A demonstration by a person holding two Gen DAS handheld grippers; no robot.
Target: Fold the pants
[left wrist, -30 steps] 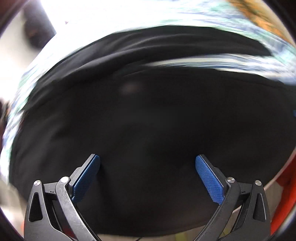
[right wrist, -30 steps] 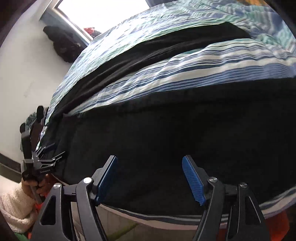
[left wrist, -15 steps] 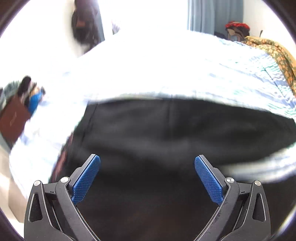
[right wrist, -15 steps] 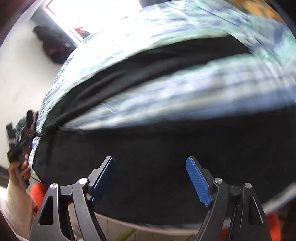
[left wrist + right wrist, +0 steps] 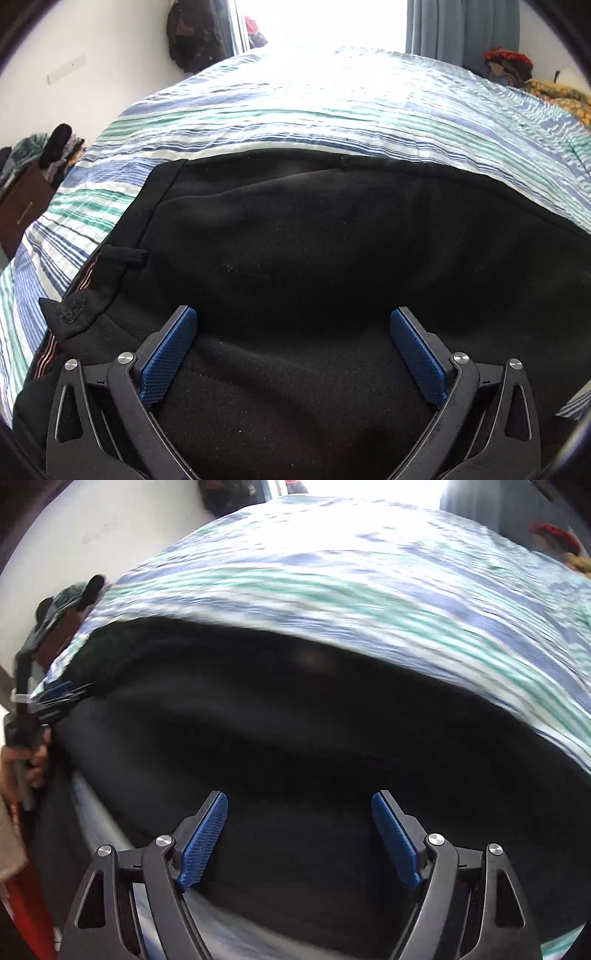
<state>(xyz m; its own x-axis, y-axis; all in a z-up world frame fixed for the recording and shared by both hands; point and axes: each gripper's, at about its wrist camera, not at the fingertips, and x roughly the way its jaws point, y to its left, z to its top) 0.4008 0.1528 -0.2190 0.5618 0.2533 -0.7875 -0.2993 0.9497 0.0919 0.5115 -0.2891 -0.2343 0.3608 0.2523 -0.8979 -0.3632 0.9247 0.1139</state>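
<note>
- Pants (image 5: 314,258): black, lying on the striped bedsheet (image 5: 332,103) at the near side of the bed. In the left wrist view the waistband end lies to the left, with a belt loop (image 5: 123,254) and a strip of reddish inner stitching showing at the band edge.
- A fold or seam line crosses the upper part of the cloth, and one layer appears to lie over another; how many layers there are cannot be told.
- Left gripper (image 5: 293,354): jaws spread wide, blue pads (image 5: 170,358) well apart, nothing held between them. It sits low over the black cloth near the waistband; whether the fingertips touch the cloth cannot be told.
- Right gripper (image 5: 300,838): jaws spread, blue pads (image 5: 205,840) apart, nothing between them. It hangs over the near edge of the pants (image 5: 314,738), where a strip of the bedsheet (image 5: 369,572) shows just below the cloth.
- The right wrist view is blurred, so fine detail of the sheet stripes and cloth edges is unreliable there.
- In that view the left gripper (image 5: 61,696) appears at the far left edge of the pants, held by a hand (image 5: 26,764); its state cannot be read from there.
- Surroundings: a white wall, a dark bag (image 5: 192,33) hanging by the bright window, a blue curtain (image 5: 461,29) and a heap of clothes (image 5: 508,66) beyond the far right of the bed.
</note>
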